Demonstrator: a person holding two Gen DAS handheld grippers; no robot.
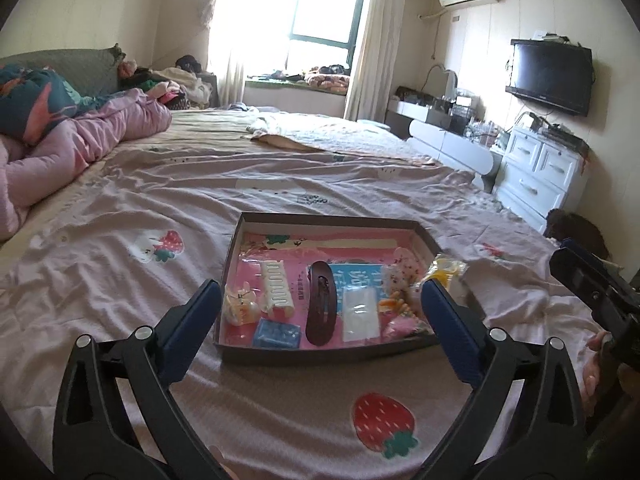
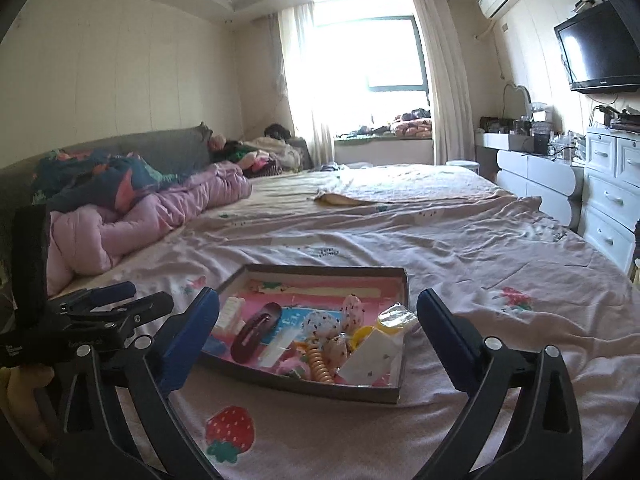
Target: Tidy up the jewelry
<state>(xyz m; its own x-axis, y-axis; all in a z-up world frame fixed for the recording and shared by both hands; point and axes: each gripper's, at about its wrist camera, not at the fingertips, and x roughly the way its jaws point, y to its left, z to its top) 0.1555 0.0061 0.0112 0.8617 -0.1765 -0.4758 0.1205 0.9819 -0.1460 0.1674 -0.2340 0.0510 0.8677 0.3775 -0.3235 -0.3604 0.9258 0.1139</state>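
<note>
Grey shallow cardboard tray (image 1: 236, 248) lies on the strawberry-print bedsheet (image 1: 120, 208), at 12 o'clock from both tools. Left gripper (image 1: 320, 300) and right gripper (image 2: 318, 312) hover spread wide, empty. Dark brown oval hair clip (image 1: 321, 308) lies mid-tray.

A grey-rimmed tray (image 1: 234, 248) with a pink printed liner sits on a pale lilac bedsheet (image 1: 120, 200) patterned with red strawberries. Inside lie a cream claw clip (image 1: 276, 294), a dark brown hair clip (image 1: 321, 308), a blue box (image 1: 277, 334) and a white speckled scrunchie (image 2: 320, 326). Both grippers' fingers (image 1: 192, 312) are black with blue pads.
</note>
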